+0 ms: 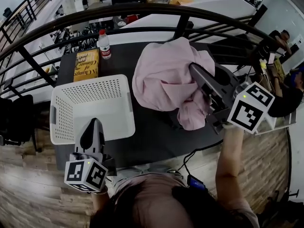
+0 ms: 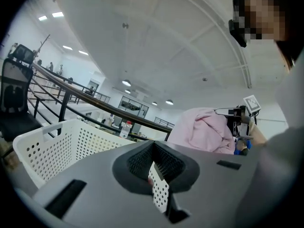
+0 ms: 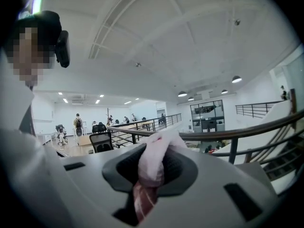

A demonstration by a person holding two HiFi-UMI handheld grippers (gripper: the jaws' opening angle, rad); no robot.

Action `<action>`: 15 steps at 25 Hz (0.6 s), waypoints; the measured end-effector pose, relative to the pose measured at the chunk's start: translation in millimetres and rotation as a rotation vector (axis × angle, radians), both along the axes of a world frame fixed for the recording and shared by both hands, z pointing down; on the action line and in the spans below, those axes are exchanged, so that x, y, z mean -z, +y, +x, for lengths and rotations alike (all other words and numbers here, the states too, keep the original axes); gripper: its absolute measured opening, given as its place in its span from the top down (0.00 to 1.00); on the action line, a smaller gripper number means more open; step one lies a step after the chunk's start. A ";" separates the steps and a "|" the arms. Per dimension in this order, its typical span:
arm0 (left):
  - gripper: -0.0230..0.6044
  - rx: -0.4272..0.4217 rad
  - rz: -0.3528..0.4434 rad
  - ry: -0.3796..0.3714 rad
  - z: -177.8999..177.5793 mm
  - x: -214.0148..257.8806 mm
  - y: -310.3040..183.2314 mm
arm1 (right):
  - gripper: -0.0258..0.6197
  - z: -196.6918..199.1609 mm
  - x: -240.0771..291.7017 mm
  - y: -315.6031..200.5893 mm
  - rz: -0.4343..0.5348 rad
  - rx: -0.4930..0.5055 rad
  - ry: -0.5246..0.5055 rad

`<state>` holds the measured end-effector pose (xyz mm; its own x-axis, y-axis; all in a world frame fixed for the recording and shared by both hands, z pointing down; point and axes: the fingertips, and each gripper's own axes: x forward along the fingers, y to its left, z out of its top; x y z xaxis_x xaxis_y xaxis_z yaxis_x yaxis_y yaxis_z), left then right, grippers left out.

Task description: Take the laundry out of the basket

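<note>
- The right tool (image 3: pixel 153 151) is clamped on a fold of the pink laundry (image 1: pixel 164 75), which is bunched around and below its tip, over the tabletop (image 1: pixel 152 137) and clear of the basket (image 1: pixel 59 127).
- The left tool (image 1: pixel 93 123) is closed on nothing, its tip above the basket's near rim.
- The cloth is judged light, soft and limp. A thick fold is best pinched, since thin edges may slip.
- The dark tabletop is bordered by a railing (image 1: pixel 142 9), and an open hall is seen beyond.
</note>
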<state>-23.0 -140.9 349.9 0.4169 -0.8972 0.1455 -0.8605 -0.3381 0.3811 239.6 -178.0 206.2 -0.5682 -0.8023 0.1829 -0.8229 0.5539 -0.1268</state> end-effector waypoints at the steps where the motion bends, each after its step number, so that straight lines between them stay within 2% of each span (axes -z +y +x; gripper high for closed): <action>1: 0.97 0.005 -0.002 0.000 1.0 -2.8 0.7 | 0.85 0.9 -6.2 -1.6 -0.009 0.003 0.002; 15: 0.97 0.067 -0.050 -0.021 15.7 -20.5 23.6 | 0.85 2.0 -90.2 -15.5 -0.152 0.051 -0.008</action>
